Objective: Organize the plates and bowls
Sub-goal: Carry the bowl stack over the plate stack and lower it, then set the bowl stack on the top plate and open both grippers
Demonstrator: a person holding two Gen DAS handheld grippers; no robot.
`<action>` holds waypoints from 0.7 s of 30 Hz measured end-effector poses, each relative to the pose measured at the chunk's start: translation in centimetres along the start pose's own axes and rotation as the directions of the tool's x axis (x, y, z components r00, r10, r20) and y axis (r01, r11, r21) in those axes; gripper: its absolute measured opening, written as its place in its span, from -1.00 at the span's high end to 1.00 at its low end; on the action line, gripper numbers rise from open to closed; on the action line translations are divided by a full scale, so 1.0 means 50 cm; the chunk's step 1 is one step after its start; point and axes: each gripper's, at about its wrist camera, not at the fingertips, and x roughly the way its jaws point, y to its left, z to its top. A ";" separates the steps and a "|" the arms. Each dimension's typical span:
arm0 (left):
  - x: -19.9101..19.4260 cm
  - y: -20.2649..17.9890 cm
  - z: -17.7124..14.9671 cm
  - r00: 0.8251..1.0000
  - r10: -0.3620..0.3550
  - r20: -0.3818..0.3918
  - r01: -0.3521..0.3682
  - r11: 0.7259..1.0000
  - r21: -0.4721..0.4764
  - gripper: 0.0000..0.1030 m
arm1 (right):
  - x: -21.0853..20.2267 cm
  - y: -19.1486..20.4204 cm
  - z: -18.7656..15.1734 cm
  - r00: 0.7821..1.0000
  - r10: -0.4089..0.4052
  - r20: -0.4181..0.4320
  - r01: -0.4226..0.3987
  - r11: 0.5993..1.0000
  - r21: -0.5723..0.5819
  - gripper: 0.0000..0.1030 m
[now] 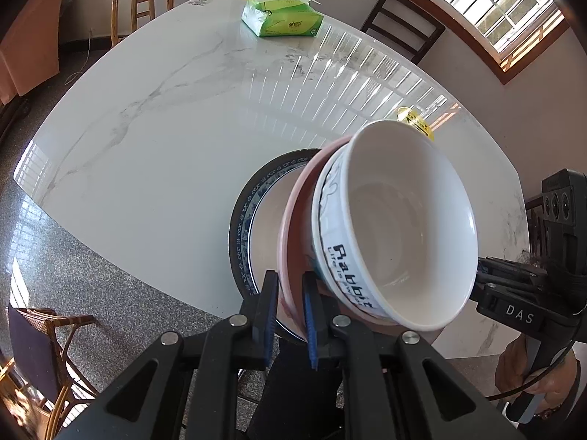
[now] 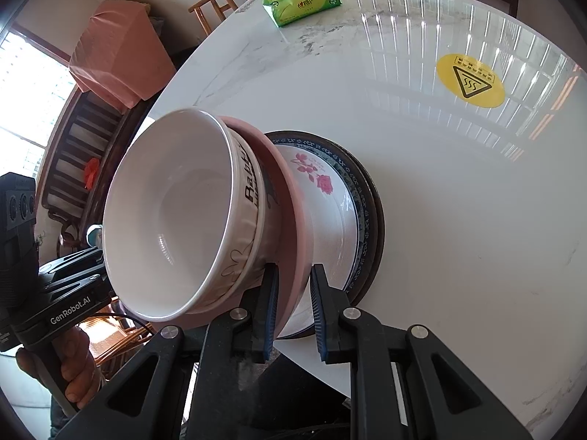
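Note:
A white bowl (image 1: pixel 400 227) printed "Rabbit" sits in a pink dish (image 1: pixel 293 220). Both grippers hold the pink dish by opposite rims, above a flowered plate with a blue border (image 2: pixel 330 198) that lies on a dark plate (image 2: pixel 378 220) on the white marble table (image 1: pixel 165 128). My left gripper (image 1: pixel 290 293) is shut on the pink dish's rim. My right gripper (image 2: pixel 293 286) straddles the pink dish (image 2: pixel 293 212) rim, its left pad (image 2: pixel 269 293) touching and the right pad (image 2: pixel 321 293) a little off. The white bowl (image 2: pixel 176 216) fills the left of the right wrist view.
A green tissue pack (image 1: pixel 282 14) lies at the table's far side. A yellow warning sticker (image 2: pixel 470 80) is on the table. Wooden chairs (image 1: pixel 143 3) stand around the table, and a pink-covered object (image 2: pixel 117 55) stands beyond it. The table edge runs just under both grippers.

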 end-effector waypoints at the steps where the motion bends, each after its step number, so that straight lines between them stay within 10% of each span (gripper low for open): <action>1: 0.004 0.000 0.001 1.000 -0.001 -0.003 0.001 1.000 -0.001 0.75 | 0.003 -0.001 -0.001 1.000 -0.001 -0.002 0.001 1.000 0.000 0.67; 21: 0.005 0.026 -0.048 0.973 0.014 0.229 -0.014 1.000 -0.005 0.42 | 0.011 -0.005 -0.026 0.993 0.004 0.116 -0.004 1.000 -0.007 0.38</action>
